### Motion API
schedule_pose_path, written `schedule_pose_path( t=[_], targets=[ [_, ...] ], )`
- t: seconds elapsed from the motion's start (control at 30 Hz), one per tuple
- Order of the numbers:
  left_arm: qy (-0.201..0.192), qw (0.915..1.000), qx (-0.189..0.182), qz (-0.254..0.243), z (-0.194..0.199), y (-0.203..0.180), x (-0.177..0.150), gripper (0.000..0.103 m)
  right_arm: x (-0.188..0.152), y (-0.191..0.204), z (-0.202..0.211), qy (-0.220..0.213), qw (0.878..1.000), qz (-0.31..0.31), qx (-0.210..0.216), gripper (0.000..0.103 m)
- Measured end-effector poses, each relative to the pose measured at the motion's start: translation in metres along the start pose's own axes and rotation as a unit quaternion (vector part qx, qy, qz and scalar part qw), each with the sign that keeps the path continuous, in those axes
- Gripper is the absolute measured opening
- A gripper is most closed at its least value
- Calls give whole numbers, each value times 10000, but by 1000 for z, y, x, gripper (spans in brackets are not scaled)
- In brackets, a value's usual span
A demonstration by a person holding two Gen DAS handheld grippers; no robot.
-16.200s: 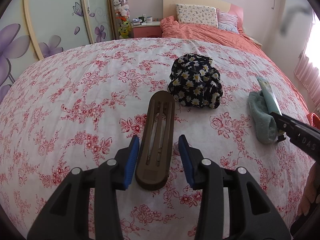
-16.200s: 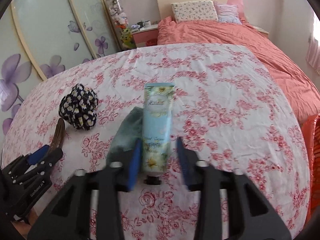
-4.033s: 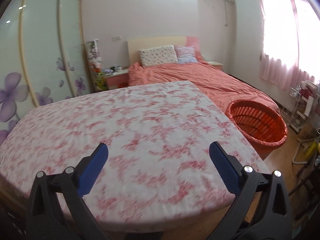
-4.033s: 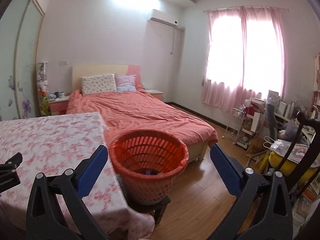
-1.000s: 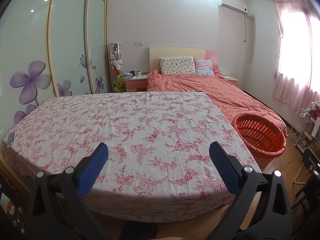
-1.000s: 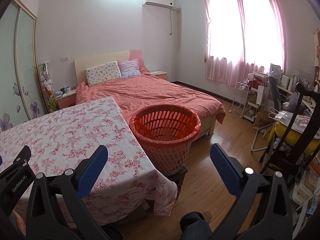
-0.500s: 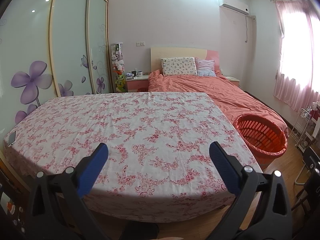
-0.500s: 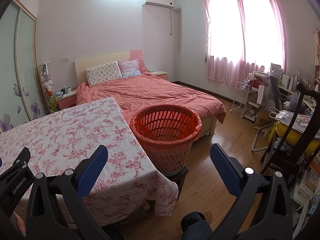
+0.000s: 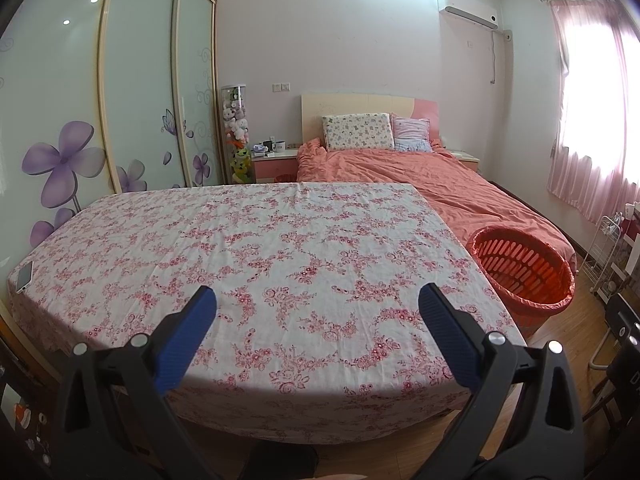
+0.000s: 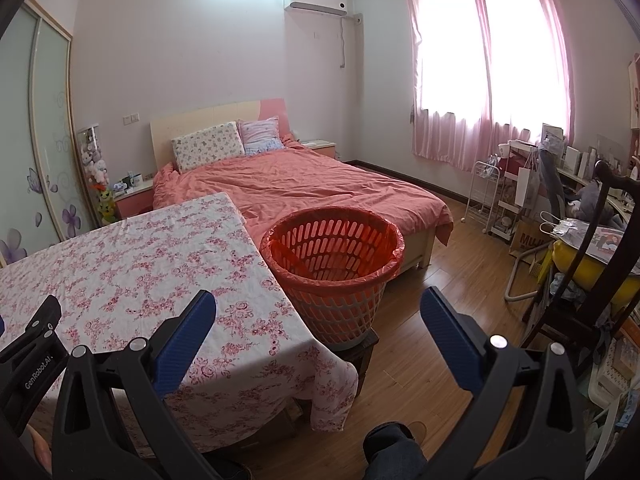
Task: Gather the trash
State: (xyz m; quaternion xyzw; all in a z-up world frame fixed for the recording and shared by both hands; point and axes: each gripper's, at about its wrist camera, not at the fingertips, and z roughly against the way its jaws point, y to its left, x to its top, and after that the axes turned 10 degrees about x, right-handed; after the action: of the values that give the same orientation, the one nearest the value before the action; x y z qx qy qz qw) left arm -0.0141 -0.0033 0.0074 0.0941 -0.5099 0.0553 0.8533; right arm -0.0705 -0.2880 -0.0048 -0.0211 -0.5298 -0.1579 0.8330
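Note:
An orange slotted basket (image 10: 334,272) with an orange liner stands on a low stool beside the table's right edge; it also shows in the left wrist view (image 9: 522,270). Its contents are hidden from here. The table (image 9: 260,248) wears a white cloth with red flowers and carries no trash in view. My left gripper (image 9: 316,300) is open and empty, held back from the table's near edge. My right gripper (image 10: 318,304) is open and empty, held in front of the basket and apart from it. The left gripper's body (image 10: 30,356) shows at the lower left of the right wrist view.
A white phone (image 9: 25,276) lies at the table's left edge. A bed with an orange cover (image 10: 304,188) stands behind the table. A dark chair (image 10: 592,264), a white cart (image 10: 486,196) and cluttered shelves fill the right side. My knee (image 10: 394,446) shows over the wood floor.
Both views have barely shifted over the last second. Sixteen seconds ago the table held a brown item, a tube and cloths; they are gone from it now and both grippers are empty.

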Motion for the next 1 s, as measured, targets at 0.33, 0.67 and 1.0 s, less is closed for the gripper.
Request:
schedule_pose_path(
  t=[0.33,0.67,1.0],
  targets=[
    [0,10000,3,0,0,0,0,99,-2,1,-1,7,10000,-2,8,101],
    [3,10000,-2,-4,0,0,0,99,-2,1,-1,7,10000,-7,4,101],
    [6,10000,4,-13,0,0,0,99,-2,1,-1,9,10000,-10,7,101]
  ],
)
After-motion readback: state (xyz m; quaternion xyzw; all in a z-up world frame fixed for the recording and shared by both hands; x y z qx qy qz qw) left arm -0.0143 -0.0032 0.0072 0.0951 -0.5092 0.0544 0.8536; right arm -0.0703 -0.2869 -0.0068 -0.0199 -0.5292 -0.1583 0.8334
